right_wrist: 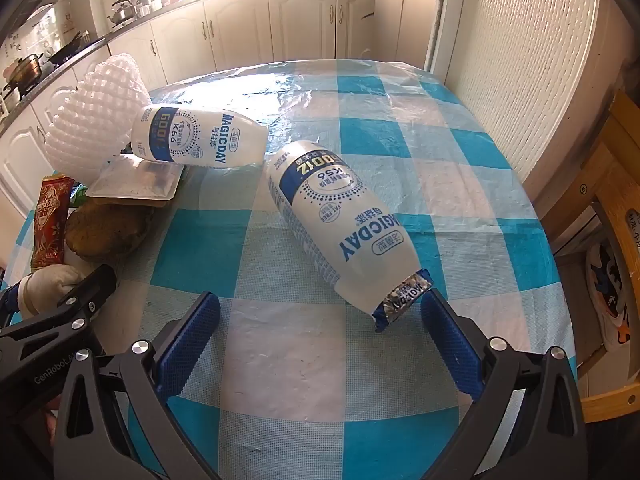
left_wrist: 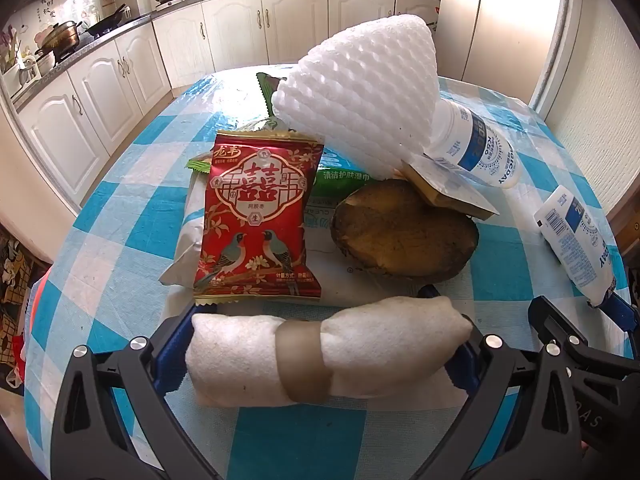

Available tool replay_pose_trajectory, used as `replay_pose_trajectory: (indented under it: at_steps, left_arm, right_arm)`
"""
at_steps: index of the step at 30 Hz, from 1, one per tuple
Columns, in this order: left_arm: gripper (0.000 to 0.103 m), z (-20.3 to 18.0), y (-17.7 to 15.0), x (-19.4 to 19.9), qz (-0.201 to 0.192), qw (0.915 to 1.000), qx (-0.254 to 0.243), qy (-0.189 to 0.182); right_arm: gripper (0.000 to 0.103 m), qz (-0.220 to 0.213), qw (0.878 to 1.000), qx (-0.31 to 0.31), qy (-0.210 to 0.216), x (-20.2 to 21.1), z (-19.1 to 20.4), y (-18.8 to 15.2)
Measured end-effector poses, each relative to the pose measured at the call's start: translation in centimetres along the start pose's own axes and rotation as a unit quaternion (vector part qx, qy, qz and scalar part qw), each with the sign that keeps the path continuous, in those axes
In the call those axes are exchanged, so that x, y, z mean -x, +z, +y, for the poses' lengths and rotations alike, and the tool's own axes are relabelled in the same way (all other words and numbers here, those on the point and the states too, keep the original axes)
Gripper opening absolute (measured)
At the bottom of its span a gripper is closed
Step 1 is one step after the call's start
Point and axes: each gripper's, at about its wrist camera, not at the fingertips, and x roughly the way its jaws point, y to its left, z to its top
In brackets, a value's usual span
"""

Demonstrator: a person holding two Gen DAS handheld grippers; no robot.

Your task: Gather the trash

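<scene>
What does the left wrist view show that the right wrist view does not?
Left wrist only: the green wet-wipes pack and the red snack packet's printed front. Right wrist only: the near bottle's foil-sealed mouth and a wooden chair. Both: foam fruit net, far bottle, brown peel, banded white roll, checked tablecloth.

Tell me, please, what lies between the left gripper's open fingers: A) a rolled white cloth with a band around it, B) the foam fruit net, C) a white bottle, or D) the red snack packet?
A: the rolled white cloth, banded at its middle, lies across the gap of the left gripper.
</scene>
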Motion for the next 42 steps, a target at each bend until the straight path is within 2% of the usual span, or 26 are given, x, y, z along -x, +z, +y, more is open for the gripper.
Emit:
replay_pose_trajectory:
  at_steps: [9, 14, 18, 27, 31, 36, 42]
  left_arm:
    - [0.100, -0.1, -0.4, 0.3, 0.005, 0.9999, -0.012, -0.005]
    - [0.099, 0.9, -1.5, 1.4, -0.003, 0.9996, 0.001, -0.029]
    - [0.100, 1.7, -2.2, 2.6, -0.018, 0.9988, 0.010, -0.044]
    - [0.100, 4.2, -2.2, 8.7, -0.089, 0.9953, 0.015, -0.035]
    - [0.100, 5.4, -1.7, 12.2, -0.127, 0.9914, 0.021, -0.027]
    - [0.100, 7.0, -1.5, 15.4, -0.154, 0.9867, 0.040, -0.035]
    - [0.100, 7.3, -2.0, 19.3, -0.194, 0.9804, 0.028, -0.020]
  right_arm:
    - [0.099, 0.006, 1.000, -0.002, -0.003, 0.4, 0.0, -0.6]
    - [0.099, 0.001, 1.000, -0.005, -0.006, 0.6, 0.3, -2.0]
    - [0.098, -0.024, 0.999, 0.017, -0.015, 3.2, 0.9, -3.2]
    - [0.098, -0.095, 0.995, 0.019, 0.015, 10.0, 1.2, -3.2]
    - [0.099, -0.135, 0.990, 0.020, 0.029, 14.0, 1.7, -2.9]
    - [0.099, -0.185, 0.982, 0.017, 0.041, 19.0, 2.1, -2.7]
    - [0.099, -0.229, 0.972, 0.024, 0.044, 23.2, 2.3, -2.8]
